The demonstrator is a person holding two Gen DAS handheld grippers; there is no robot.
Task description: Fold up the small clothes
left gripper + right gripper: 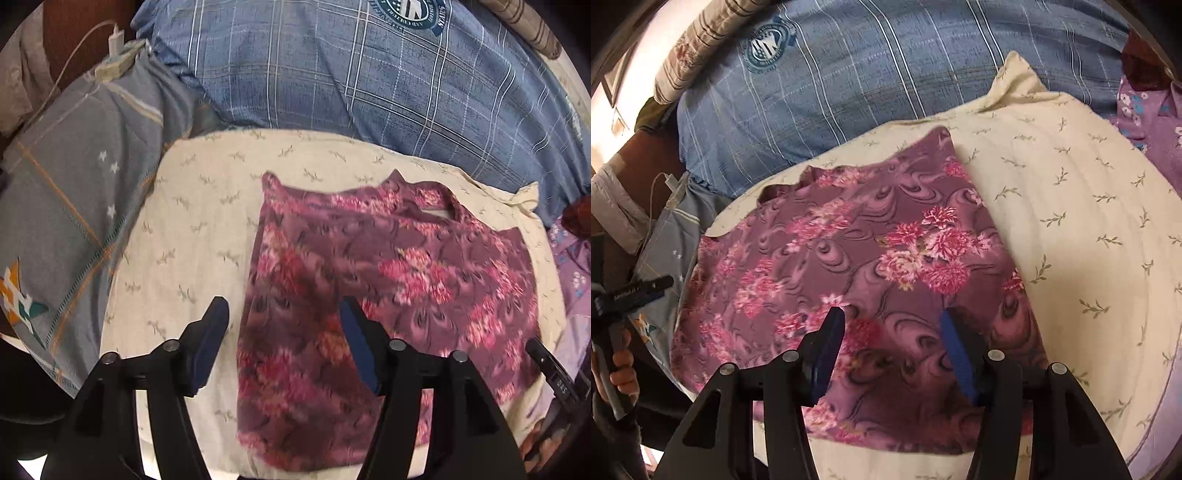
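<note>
One garment: purple floral top [388, 280], lying spread flat on the cream pillow [192, 221], sprig-printed. Neckline at the far edge, hem toward the cameras. Some creasing down the middle of the top in the left wrist view; fabric otherwise smooth.

Two tongs. Left gripper [284, 343] standing wide, nothing between the blue pads, hanging above the top's near left portion; one finger over bare pillow just beside the top's left edge, the other over the fabric. Not touching cloth as far as can be told. Right gripper [892, 350] also standing apart, nothing pinched, hanging over the top's near right portion, both fingers over fabric. Contact with cloth not discernible.

One hand [622, 365] seen at the far left of the top in the right wrist view, wrapped round the other tool's handle.

Around the pillow: one blue plaid quilt [369, 81] bunched behind it, round emblem printed on it. One grey-blue pillow [66, 206] with star print to the left. One white charger with cable [116, 40] behind that grey-blue pillow. One lilac flowered cloth [1148, 110] to the right of the cream pillow. One striped beige bolster [701, 48] beyond the quilt.

Nothing lying on the top; quilt edge close behind the cream pillow's far side.
</note>
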